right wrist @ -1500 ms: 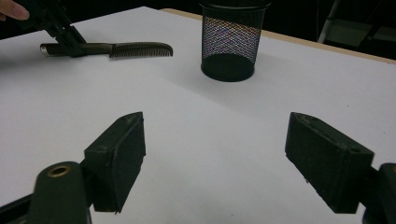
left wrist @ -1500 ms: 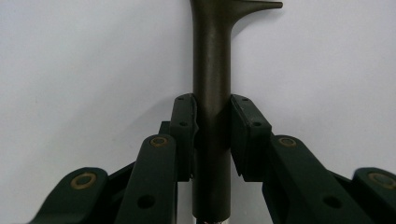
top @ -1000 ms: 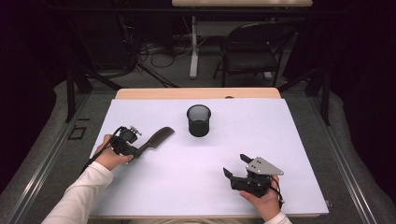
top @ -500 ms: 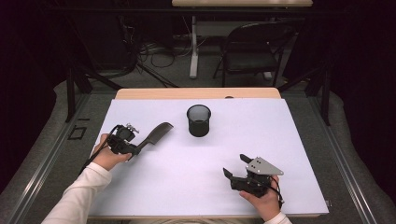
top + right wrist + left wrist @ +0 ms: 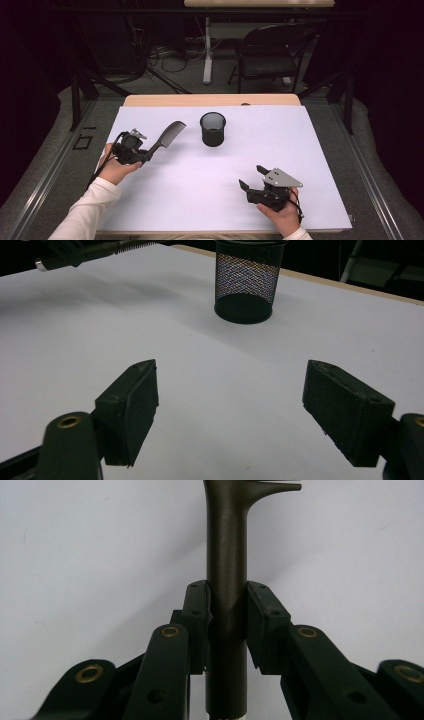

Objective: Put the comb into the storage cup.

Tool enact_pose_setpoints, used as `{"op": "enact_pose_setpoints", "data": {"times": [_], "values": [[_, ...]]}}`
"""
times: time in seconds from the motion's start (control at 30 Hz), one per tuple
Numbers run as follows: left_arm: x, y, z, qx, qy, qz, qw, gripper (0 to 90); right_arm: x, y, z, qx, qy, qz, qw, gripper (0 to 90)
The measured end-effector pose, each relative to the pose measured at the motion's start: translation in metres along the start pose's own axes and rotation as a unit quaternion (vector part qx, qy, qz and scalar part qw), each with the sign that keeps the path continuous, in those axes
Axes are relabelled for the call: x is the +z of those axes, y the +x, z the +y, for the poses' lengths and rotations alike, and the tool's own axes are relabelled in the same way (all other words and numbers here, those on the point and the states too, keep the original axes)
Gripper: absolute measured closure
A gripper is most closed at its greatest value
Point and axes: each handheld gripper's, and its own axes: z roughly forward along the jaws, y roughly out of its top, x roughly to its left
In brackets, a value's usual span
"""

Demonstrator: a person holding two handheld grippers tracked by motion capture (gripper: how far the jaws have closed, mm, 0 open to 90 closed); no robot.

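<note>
Now comb (image 5: 167,137) lifted, angled toward mesh cup (image 5: 213,129).

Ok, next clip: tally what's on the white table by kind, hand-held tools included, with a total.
Combs: 1, the comb, clamped by its handle in the left tool
Mesh cups: 1, the black mesh cup, standing upright
Tools: 2, the left one and the right tool, open with nothing between its pads
Total: 4

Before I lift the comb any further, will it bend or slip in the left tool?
Probably stiff: the comb sticks out straight from the left tool without sagging. Slipping seems unlikely, since both pads clamp its smooth round handle squarely, though it might twist. It looks light, being thin and held at one end.
</note>
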Motion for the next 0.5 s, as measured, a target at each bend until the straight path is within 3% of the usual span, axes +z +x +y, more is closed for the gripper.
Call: {"op": "enact_pose_setpoints", "data": {"times": [0.5], "values": [[-0.015,-0.018,0.003,-0.009,-0.071,-0.004,0.9974,72.3,0.001,0.000,-0.001,0.001,0.005,-0.002,1.0000,21.9]]}}
